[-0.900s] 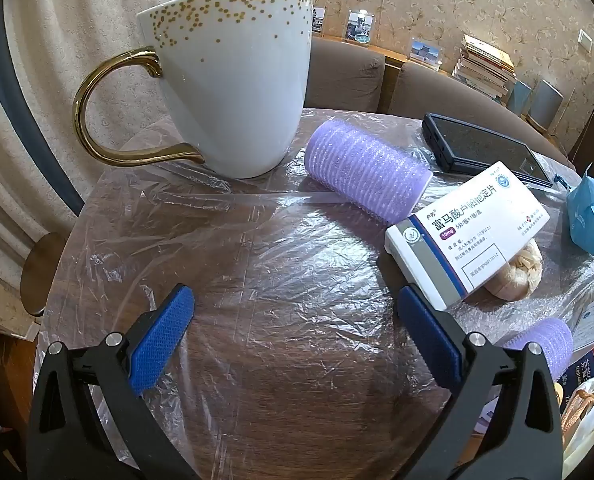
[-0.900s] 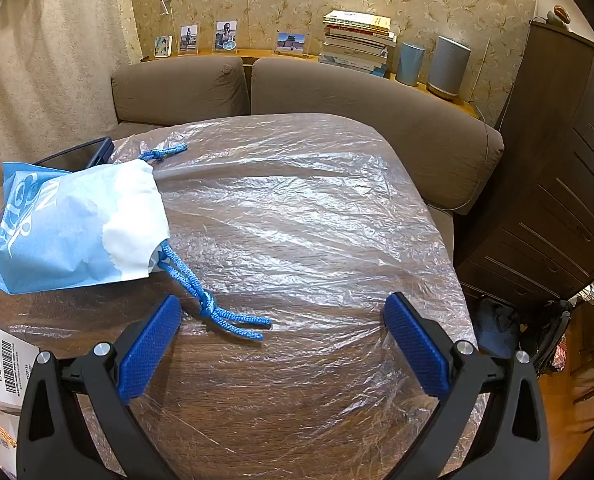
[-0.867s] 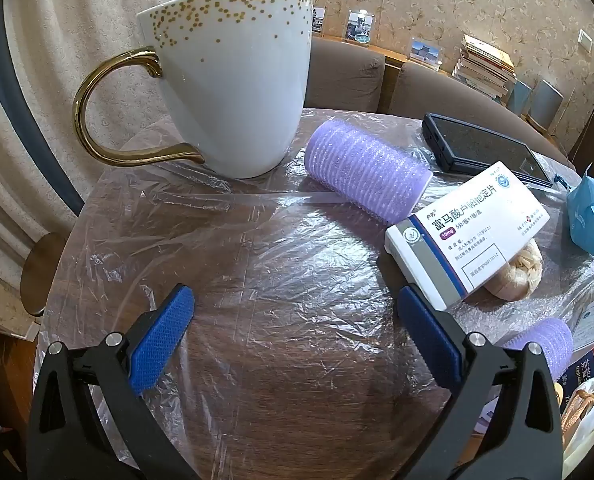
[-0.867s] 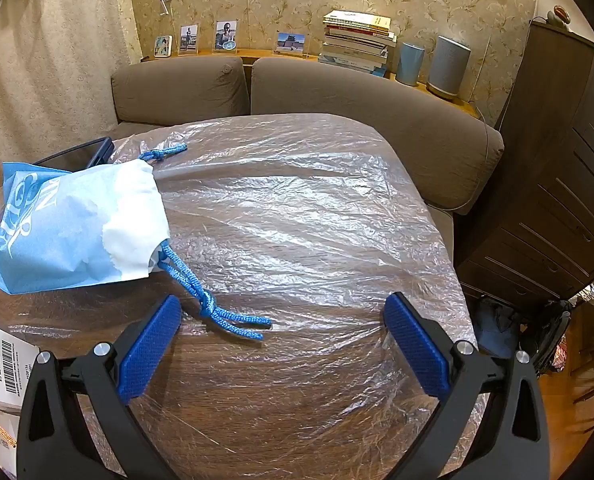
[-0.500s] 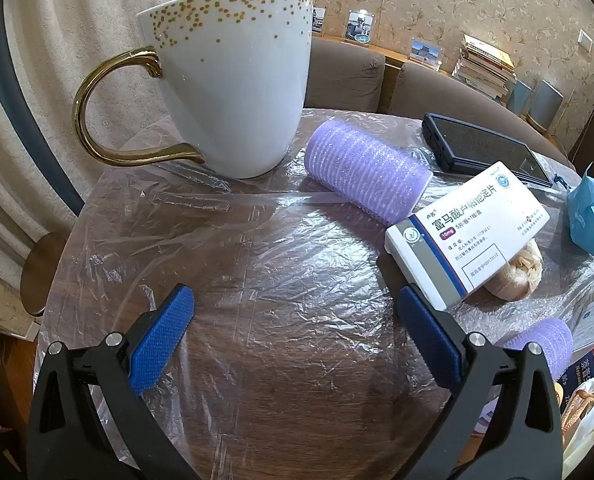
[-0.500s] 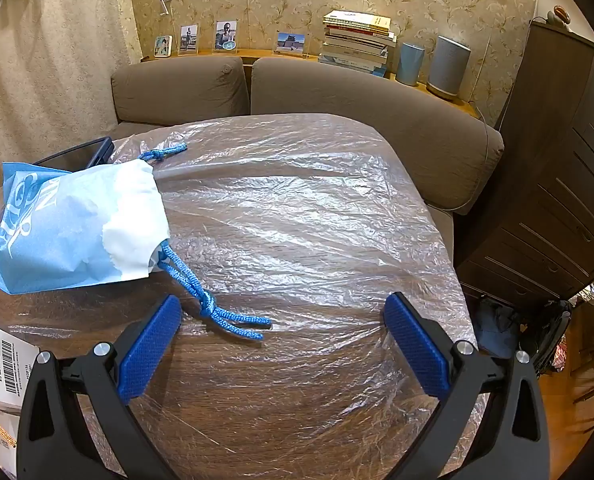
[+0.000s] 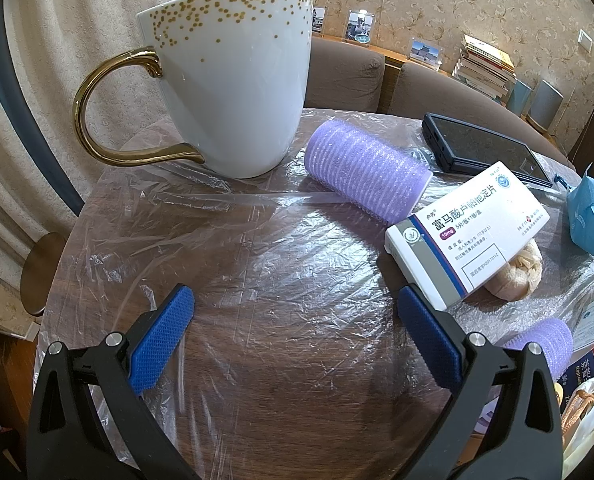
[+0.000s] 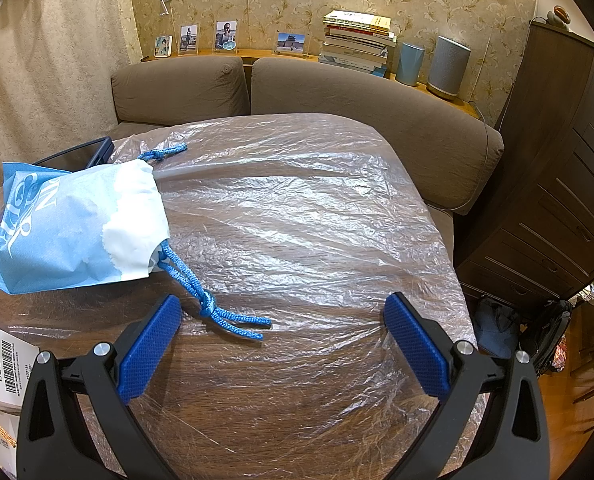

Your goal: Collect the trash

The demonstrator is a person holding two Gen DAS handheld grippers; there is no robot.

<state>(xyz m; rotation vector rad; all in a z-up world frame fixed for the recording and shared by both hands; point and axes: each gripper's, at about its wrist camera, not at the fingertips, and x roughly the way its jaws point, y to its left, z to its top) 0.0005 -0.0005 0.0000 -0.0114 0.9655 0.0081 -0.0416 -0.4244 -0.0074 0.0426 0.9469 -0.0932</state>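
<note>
Left wrist view: the left gripper [image 7: 295, 320] fills the lower frame, its blue pads spread wide with nothing between them, above a wooden desk [image 7: 297, 420] covered in clear plastic film [image 7: 225, 240]. At right centre, a white medicine box [image 7: 467, 236] lies tilted, propped on a crumpled beige wad [image 7: 521, 276]. A small purple hair roller [image 7: 549, 340] shows at lower right, just behind the right finger. Beyond the box lies a large purple hair roller [image 7: 365, 170] on its side, and at upper left stands a white mug [image 7: 237, 80], upright, with a gold handle. A black phone [image 7: 485, 148] lies flat at upper right.

Right wrist view: the right gripper [image 8: 283, 328] occupies the lower frame, its pads likewise spread and empty. A knotted blue drawstring [image 8: 213, 304] lies between the fingers, nearer the left pad, trailing from a blue-and-white pouch [image 8: 69, 228] at left centre. A barcoded box [image 8: 5, 364] sits at the lower left edge. A brown sofa [image 8: 337, 96] stands behind the desk.
</note>
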